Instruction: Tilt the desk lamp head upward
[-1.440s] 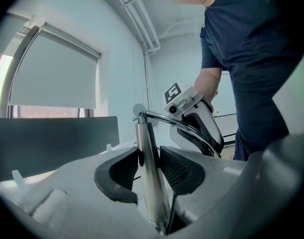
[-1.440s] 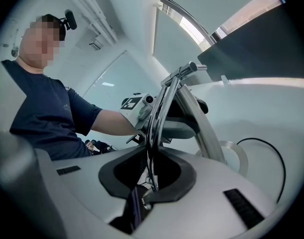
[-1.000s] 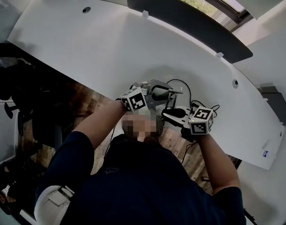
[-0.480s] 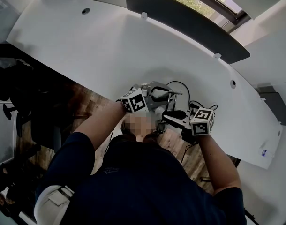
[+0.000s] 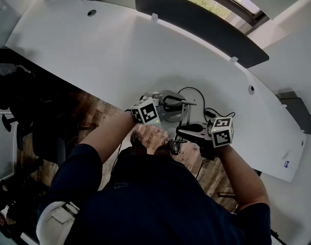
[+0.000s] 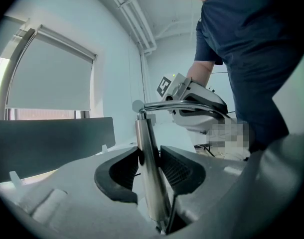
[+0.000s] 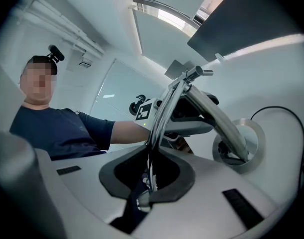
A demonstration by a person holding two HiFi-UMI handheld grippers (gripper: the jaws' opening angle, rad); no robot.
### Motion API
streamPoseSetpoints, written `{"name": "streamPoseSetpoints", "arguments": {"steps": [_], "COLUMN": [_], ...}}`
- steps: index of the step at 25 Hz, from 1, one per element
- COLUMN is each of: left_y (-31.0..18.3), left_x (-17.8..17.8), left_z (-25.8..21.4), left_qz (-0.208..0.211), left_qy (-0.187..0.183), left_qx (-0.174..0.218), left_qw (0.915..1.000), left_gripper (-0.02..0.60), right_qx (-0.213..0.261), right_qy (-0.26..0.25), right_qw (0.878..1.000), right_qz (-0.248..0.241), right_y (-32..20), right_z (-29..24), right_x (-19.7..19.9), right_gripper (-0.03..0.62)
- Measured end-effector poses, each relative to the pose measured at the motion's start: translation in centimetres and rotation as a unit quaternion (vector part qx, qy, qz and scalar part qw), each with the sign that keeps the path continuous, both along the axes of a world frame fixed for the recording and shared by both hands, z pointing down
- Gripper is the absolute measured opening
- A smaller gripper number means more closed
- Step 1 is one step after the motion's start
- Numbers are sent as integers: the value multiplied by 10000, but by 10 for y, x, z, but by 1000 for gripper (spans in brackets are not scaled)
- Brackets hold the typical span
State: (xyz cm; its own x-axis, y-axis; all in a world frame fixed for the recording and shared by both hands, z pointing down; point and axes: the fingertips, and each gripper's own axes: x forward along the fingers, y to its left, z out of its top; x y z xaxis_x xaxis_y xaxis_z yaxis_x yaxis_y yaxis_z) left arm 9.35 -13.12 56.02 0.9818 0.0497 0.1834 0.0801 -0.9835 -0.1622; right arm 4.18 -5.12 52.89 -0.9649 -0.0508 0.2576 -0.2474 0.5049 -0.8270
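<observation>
now both forearms reach out over the desk's [image 5: 120, 50] near edge. left tongs [image 6: 150, 162] are clamped on the lamp's [image 5: 185, 115] upright post [image 6: 144, 133], right tongs [image 7: 149, 176] on its thin upper arm [image 7: 162, 118]. a black cable [image 5: 195, 91] loops beside the base [image 7: 249, 133]. since a second ago the right hand has edged up and rolled.

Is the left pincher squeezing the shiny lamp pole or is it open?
Squeezing. The left gripper is shut: its dark pads press the silver lamp pole from both sides.
</observation>
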Motion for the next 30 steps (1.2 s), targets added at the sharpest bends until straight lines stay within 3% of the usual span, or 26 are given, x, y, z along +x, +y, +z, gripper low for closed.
{"name": "streamPoseSetpoints", "arguments": {"steps": [10, 15, 21, 30], "left_y": [8, 5, 10, 9], "left_x": [0, -4, 0, 0], "left_z": [7, 5, 7, 9], "left_qz": [42, -228, -207, -226], "left_qy": [-127, -214, -347, -146], "left_qx": [8, 24, 158, 94], "left_qw": [9999, 9995, 9991, 9996], "left_gripper": [137, 137, 137, 136], "right_qx": [-870, -1056, -1235, -1538], "right_qy": [-518, -477, -546, -837], "right_qw": [9949, 9932, 9908, 9844], "right_qz": [-48, -148, -74, -161], "right_y": [12, 12, 13, 8], "right_z": [-29, -30, -30, -60], "right_x": [1, -1, 0, 4], "right_gripper": [43, 43, 40, 58]}}
